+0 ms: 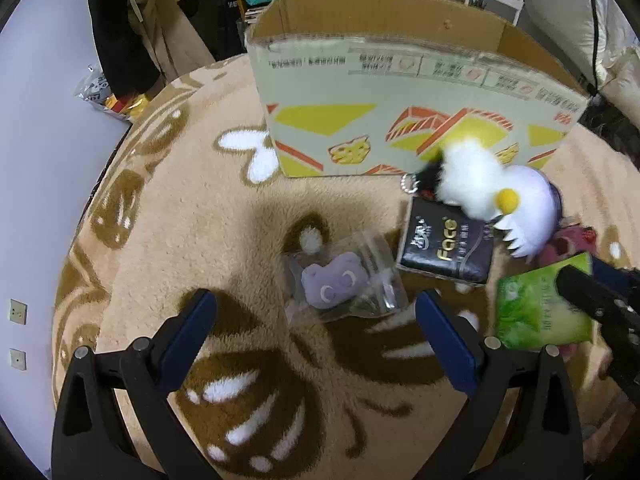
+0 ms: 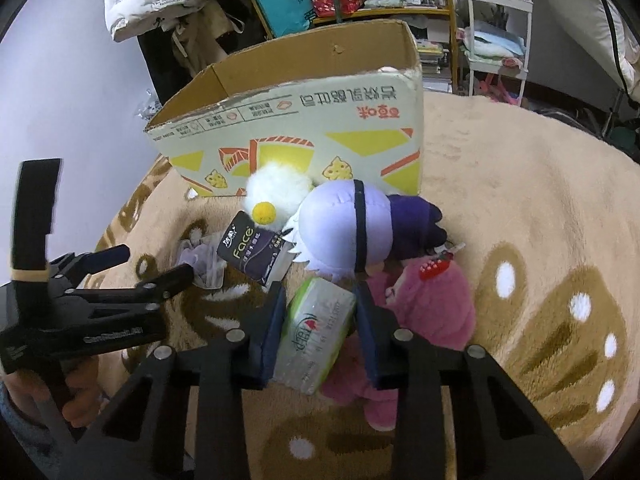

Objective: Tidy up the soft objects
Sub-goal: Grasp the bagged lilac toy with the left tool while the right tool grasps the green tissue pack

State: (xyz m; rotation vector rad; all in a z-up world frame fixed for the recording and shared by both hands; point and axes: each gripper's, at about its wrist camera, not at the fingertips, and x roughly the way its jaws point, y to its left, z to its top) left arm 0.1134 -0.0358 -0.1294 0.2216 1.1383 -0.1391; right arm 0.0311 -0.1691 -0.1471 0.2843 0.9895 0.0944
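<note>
Clamping green tissue pack [image 2: 316,332], right tool [image 2: 318,300] half-hides pink plush [image 2: 432,304]; left tool [image 1: 316,304] apart.

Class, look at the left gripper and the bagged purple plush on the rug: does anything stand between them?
Nothing visible does. The left gripper hangs open over the bagged purple plush, with only bare rug around it.

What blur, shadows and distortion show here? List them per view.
Left wrist view: fisheye bows the cardboard box rim; left gripper casts shadows on the rug; white pompom glares. Right wrist view: that gripper's handle smears at left; green tissue pack is sharp.
</note>
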